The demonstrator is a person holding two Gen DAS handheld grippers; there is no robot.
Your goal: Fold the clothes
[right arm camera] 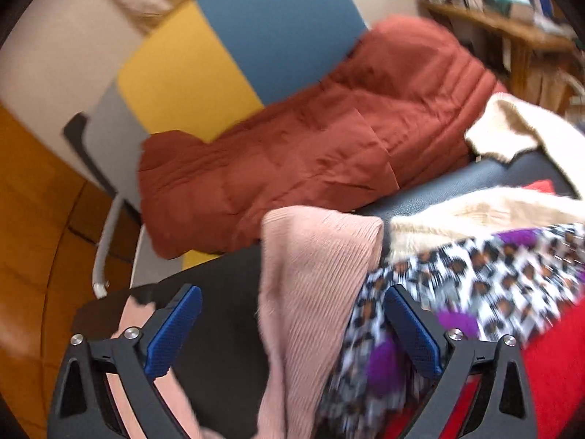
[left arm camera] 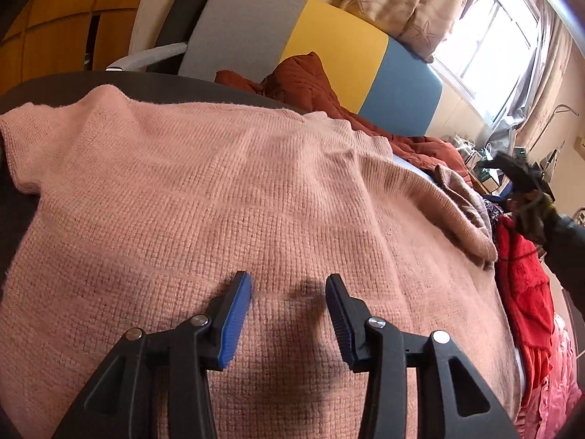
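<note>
Plainly, a pink knitted sweater (left arm camera: pixel 226 197) was spread flat across a dark surface (left arm camera: pixel 109 86), its short sleeve (left arm camera: pixel 22 146) lying out at the far left and its body filling most of the left wrist view. The left gripper (left arm camera: pixel 289 314) was held low over the lower part of the knit with its jaws partly apart; nothing was pinched between the blue pads (left arm camera: pixel 236 322), and no cloth was lifted. Further right, the other sleeve (right arm camera: pixel 314 256) was seen folded over beside a heap of unfolded clothes: a leopard-print piece (right arm camera: pixel 475 281), a beige knit (right arm camera: pixel 475 212) and a red garment (right arm camera: pixel 555 366). A rust quilted jacket (right arm camera: pixel 310 146) lay behind, against a grey, yellow and blue backrest (right arm camera: pixel 219 58). The right gripper (right arm camera: pixel 292 329) was held wide apart and empty above that sleeve and the print.

The step in hand was judged to be the squaring of the sweater for a fold. It would best be done if one layer only were taken at an edge, both edges being raised together and laid across evenly, with the neighbouring heap kept clear so that no stray cloth was dragged in.
</note>
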